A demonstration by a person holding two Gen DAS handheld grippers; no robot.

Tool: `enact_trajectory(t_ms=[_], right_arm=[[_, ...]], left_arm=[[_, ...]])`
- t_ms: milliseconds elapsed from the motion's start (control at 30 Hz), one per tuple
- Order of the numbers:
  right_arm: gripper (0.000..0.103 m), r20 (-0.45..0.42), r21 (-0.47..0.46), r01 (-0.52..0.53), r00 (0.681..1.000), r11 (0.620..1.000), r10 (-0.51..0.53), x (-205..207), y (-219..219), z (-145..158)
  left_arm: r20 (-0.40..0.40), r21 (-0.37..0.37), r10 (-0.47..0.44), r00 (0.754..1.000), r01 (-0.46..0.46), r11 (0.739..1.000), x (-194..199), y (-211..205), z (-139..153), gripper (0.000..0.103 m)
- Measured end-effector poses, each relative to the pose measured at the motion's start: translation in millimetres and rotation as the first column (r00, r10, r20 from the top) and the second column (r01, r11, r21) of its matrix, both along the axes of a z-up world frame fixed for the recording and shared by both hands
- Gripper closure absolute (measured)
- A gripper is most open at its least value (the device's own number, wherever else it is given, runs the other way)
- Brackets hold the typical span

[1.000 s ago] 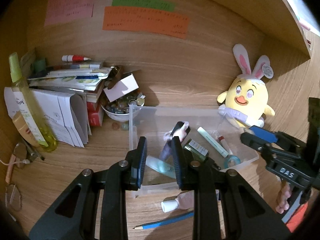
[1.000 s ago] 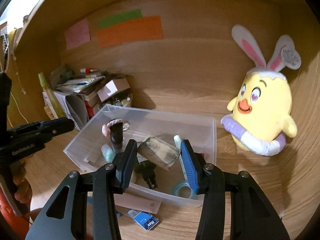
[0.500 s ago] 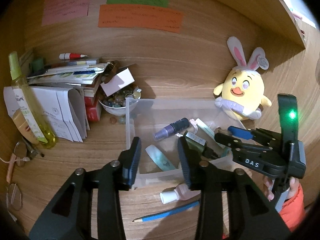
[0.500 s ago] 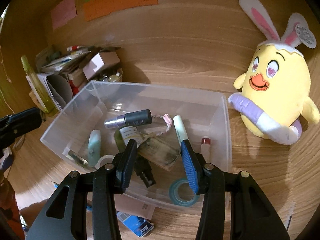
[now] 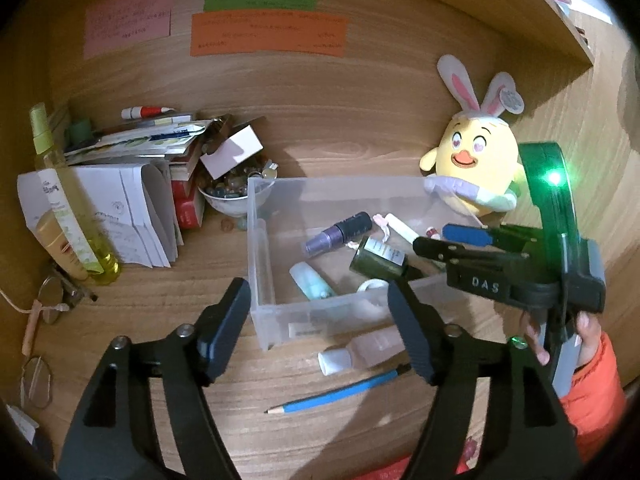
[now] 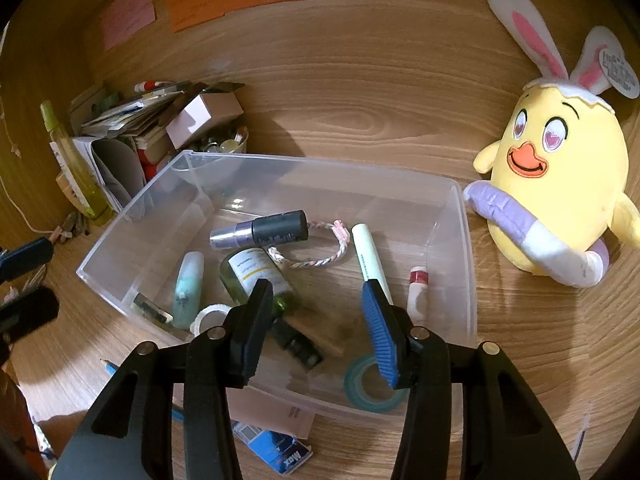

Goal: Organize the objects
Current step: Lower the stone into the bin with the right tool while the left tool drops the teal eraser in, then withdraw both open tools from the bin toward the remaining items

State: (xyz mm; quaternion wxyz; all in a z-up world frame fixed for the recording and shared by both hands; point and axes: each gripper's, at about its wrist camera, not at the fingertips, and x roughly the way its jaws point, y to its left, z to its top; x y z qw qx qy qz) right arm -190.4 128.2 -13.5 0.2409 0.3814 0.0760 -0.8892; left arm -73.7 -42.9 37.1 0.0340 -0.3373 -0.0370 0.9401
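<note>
A clear plastic bin [image 5: 260, 248] [image 6: 320, 164] holds a purple-and-black tube [image 6: 260, 232], a green bottle [image 6: 252, 272], a braided bracelet [image 6: 316, 248], a pale green marker [image 6: 370, 256] and tape rolls. My right gripper [image 6: 318, 330] [image 5: 444, 240] hangs over the bin's near end. Its jaws are opening, and a brown block [image 6: 320, 330] lies loose on the bin floor below them. My left gripper [image 5: 318, 328] [image 6: 24, 280] is in front of the bin with its jaws opening wide and nothing gripped. Past its right finger lies a pink bottle [image 5: 360, 350].
A blue pencil [image 5: 336, 394] and a blue pack [image 6: 276, 446] lie on the desk before the bin. A plush chick [image 5: 476, 168] stands at the right. Books and papers [image 5: 132, 200], a bowl of beads [image 5: 236, 196] and a yellow spray bottle [image 5: 68, 200] crowd the left.
My left gripper let the purple-and-black tube fall into the bin, drew back and opened. My right gripper sank into the bin with the brown block and loosened off it.
</note>
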Motion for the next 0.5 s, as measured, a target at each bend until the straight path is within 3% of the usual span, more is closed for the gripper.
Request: enact_trajectory(t_ms=[67, 367, 500], right_arm=[[0.046, -0.015, 0.005, 0.001, 1.0, 1.0, 0.0, 3, 0, 3], [0.036, -0.085, -0.021, -0.053, 0.995, 0.998, 0.051, 39, 11, 28], [0.034, -0.123, -0.01, -0.081, 0.989, 0.997, 0.079, 60, 18, 38]], left_arm=[[0.001, -0.014, 0.003, 1.0, -0.003, 1.0, 5, 2, -1, 0.026], [0.007, -0.038, -0.003, 1.0, 0.003, 0.999, 25, 6, -4, 0.008], [0.037, -0.034, -0.014, 0.999, 0.015, 0.999, 32, 10, -11, 0.007]])
